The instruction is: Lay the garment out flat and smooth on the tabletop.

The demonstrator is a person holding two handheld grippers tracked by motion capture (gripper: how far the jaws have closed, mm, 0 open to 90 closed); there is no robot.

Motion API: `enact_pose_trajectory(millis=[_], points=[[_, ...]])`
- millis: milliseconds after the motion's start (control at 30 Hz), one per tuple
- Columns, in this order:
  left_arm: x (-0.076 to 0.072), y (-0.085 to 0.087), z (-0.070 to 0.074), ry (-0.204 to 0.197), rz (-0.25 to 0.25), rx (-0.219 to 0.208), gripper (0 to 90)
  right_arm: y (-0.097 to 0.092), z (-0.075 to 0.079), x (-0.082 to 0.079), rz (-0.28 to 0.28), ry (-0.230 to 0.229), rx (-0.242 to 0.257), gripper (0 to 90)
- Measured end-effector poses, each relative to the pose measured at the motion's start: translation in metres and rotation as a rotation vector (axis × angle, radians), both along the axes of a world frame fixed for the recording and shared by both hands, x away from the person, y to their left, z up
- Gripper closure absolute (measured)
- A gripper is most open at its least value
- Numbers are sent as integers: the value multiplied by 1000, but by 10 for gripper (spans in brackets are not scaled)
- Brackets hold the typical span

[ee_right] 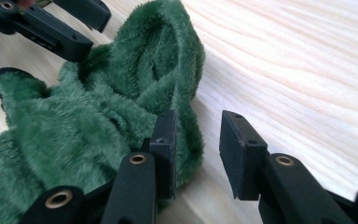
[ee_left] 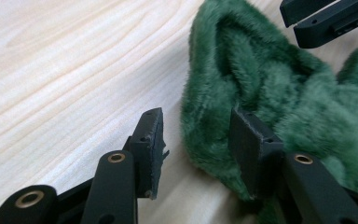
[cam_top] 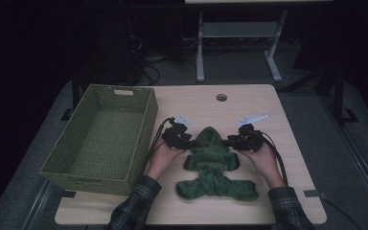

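Spreading across the pale worktop [cam_top: 268, 163] beside the woven basket [cam_top: 76, 163], the green fleece garment [cam_top: 213, 167] lies flat. Both grippers, left [ee_left: 198, 135] and right [ee_right: 198, 140], stand open at its hood, gripping nothing. Closing now could pinch only loose pile, letting the fabric slip free.

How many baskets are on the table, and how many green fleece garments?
1 basket, green and woven, stands at the table's left side. 1 green fleece garment lies flat near the table's middle, right of the basket. The basket's near wall may hide something inside.
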State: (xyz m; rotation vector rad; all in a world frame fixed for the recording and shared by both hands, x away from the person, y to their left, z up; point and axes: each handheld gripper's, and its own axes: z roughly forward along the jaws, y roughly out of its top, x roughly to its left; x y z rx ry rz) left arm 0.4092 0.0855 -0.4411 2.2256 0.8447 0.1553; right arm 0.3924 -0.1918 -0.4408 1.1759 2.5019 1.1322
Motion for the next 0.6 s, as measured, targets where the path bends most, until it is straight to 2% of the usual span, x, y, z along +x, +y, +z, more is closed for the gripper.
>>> enact_pose_trajectory(millis=[200,300,367,400,433,500,600], points=[[6,-1,-12,33,0,15,549,7,-12,6,19,36,-18,711],[7,-2,-16,50,-12,25,599,7,-16,7,27,48,-23,757],[6,-6,-20,60,-17,35,668,7,-17,6,31,57,-24,829],[5,-6,-20,58,-41,48,711,7,-18,6,37,53,-29,849],[4,-7,-20,61,-46,51,776,8,-18,5,40,51,-34,861],[3,-8,-19,56,-57,72,850,8,-18,3,41,51,-42,868],[1,-9,-17,39,-52,77,874,7,-14,1,43,38,-46,873]])
